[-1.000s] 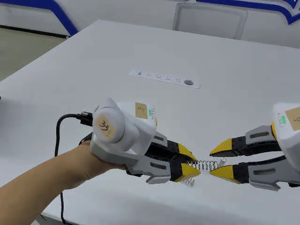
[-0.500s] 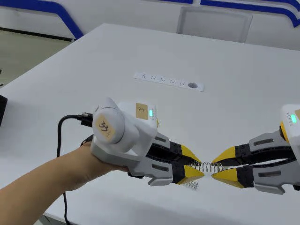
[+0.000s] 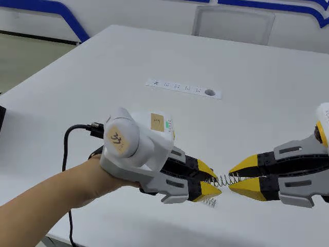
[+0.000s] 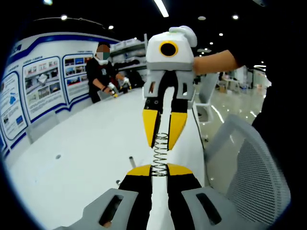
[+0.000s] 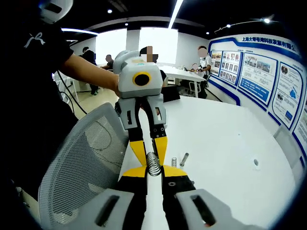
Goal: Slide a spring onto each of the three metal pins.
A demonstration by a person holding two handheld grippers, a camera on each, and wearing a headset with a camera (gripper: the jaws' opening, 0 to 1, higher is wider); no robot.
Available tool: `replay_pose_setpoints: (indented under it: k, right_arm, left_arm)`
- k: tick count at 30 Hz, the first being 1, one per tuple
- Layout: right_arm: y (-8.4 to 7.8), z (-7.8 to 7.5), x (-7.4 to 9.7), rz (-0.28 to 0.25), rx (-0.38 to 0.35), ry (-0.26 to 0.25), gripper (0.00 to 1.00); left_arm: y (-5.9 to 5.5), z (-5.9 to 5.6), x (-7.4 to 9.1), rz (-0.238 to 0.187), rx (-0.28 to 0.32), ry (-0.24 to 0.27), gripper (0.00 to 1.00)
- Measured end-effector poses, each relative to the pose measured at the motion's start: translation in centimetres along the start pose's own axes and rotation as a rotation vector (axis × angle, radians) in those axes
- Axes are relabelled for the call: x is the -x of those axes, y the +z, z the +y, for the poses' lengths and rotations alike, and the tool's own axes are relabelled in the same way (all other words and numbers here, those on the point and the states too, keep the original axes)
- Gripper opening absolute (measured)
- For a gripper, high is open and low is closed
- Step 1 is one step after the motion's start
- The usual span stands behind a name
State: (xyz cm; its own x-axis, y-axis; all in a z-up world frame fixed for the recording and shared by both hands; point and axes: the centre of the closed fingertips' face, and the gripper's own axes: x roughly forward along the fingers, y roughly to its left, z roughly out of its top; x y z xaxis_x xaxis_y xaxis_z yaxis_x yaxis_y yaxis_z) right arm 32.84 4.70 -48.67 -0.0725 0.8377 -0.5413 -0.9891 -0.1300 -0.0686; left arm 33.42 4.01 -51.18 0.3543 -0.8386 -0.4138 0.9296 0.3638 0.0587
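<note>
White counter (image 3: pixel 247 118), with a socket strip (image 3: pixel 182 87) flat toward its far edge. Above the near edge the left claw (image 3: pixel 217 183) and right claw (image 3: pixel 230 178) face each other almost tip to tip. The left claw is pressed onto one end of a spring (image 3: pixel 226 180), which bridges the gap to the right claw; that claw's jaws sit narrowly parted about the spring's other end, and I cannot tell whether they grip it. On the counter just below the tips, near the near edge, are a second spring (image 3: pixel 208 201) and beside it a short metal pin (image 5: pixel 184 159).
</note>
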Motion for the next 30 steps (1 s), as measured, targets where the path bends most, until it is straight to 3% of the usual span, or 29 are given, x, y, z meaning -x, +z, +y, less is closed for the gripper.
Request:
replay_pose_setpoints:
  k: [10, 20, 22, 26, 30]
  right_arm:
    - [2.1, 0.3, -0.5, -0.093, -0.049, 0.009, 0.11]
    - [2.3, 0.5, -1.2, -0.077, -0.054, 0.004, 0.11]
    - [2.4, 0.5, -1.3, -0.074, -0.043, 0.0, 0.11]
    - [2.4, 0.1, -1.2, -0.072, -0.049, -0.017, 0.11]
    - [2.2, -0.5, -0.9, -0.073, -0.062, -0.036, 0.11]
  left_arm:
    - [0.1, -0.1, -0.3, -0.004, 0.002, 0.001, 0.1]
    - [-0.1, -0.4, -0.6, 0.005, 0.008, -0.007, 0.1]
    - [-0.1, -0.5, -0.6, -0.007, 0.04, -0.011, 0.11]
    - [0.1, -0.1, -0.4, -0.018, 0.042, 0.005, 0.12]
    - [0.1, 0.1, -0.3, -0.022, 0.084, 0.008, 0.22]
